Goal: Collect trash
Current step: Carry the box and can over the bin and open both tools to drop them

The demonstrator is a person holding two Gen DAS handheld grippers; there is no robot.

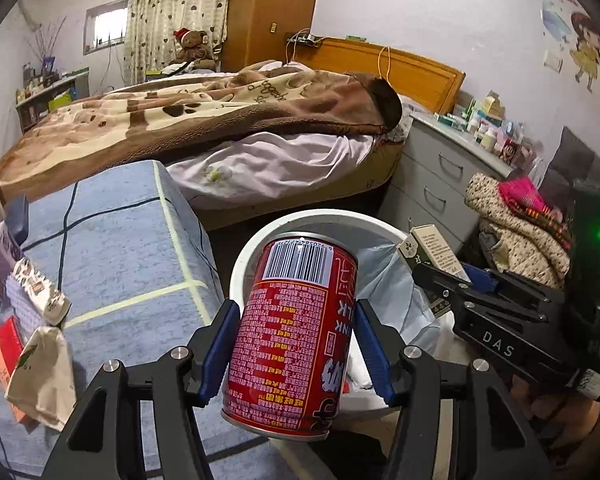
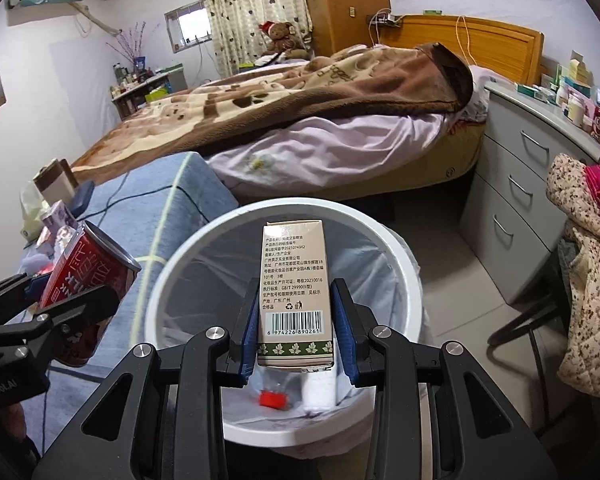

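Bin [image 2: 204, 248] rim below: left tool [image 1: 296, 344] clamps can [image 1: 292, 336], right tool [image 2: 296, 320] box [image 2: 294, 280].

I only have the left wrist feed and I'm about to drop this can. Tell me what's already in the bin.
Observer: A red bottle cap and something white lie on the liner at the bottom of the white bin.
Operator: Confirm what the right gripper carries.
Observer: The right gripper holds a small beige carton, barcode facing the camera, directly above the bin's opening.
Operator: Report where my can sits relative to the rim.
Observer: In the right wrist view the red can, in the left gripper, is beside the rim, above the blue checked cloth.
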